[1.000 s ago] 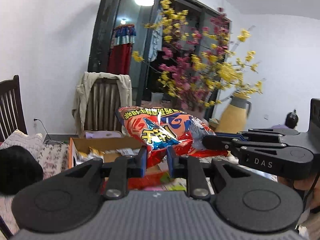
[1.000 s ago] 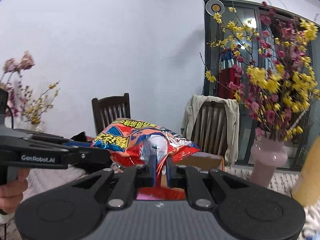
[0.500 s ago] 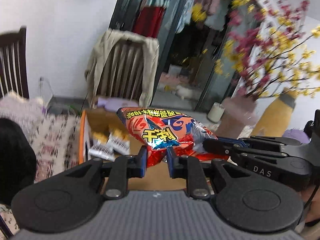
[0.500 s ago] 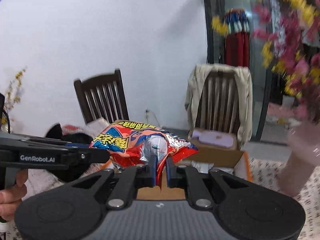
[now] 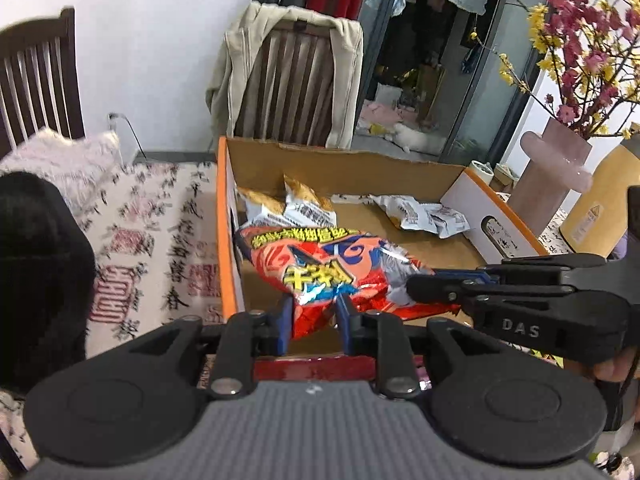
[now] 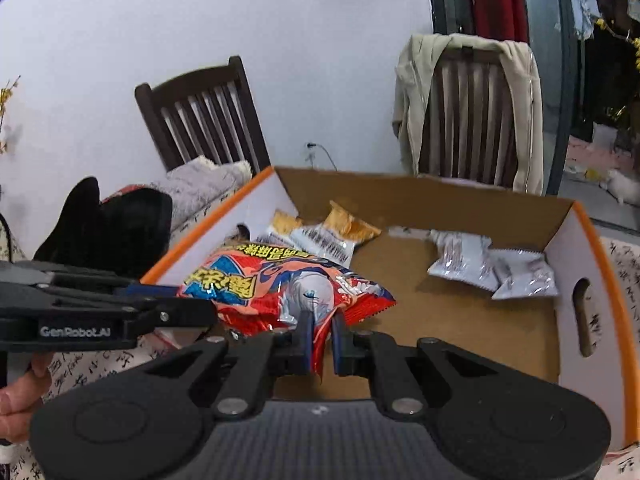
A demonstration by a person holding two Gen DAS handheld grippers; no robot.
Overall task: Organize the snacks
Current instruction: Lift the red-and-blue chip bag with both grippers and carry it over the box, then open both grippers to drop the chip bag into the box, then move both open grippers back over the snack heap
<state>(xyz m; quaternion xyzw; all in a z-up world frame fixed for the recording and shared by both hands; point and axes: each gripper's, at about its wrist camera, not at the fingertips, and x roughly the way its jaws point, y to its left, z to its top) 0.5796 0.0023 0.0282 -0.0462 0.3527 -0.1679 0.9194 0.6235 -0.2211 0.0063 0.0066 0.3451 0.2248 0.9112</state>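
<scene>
A red snack bag [image 5: 320, 264] hangs low over the open cardboard box [image 5: 360, 172], near its left wall. My left gripper [image 5: 314, 316] holds the bag's near edge; its jaws are opening, and the foil still fills the gap between the pads. My right gripper [image 6: 320, 340] is shut on the bag's [image 6: 280, 280] other near corner. From the left wrist, the right gripper [image 5: 416, 286] shows side-on at the bag's right end. The left gripper [image 6: 200, 312] appears at the bag's left in the right wrist view, above the box [image 6: 440, 204].
Small white and orange snack packets [image 5: 296, 204] lie at the box's back left, and silver ones [image 5: 420, 216] at the back right. Two wooden chairs [image 6: 208, 120] stand behind. A pink vase [image 5: 548, 176] and a yellow jug [image 5: 600, 204] stand right of the box. A black object [image 5: 40, 264] lies left.
Both grippers have come down and forward with the bag, from in front of the chairs and flowers to just above the box floor. Both views now tip downward.
</scene>
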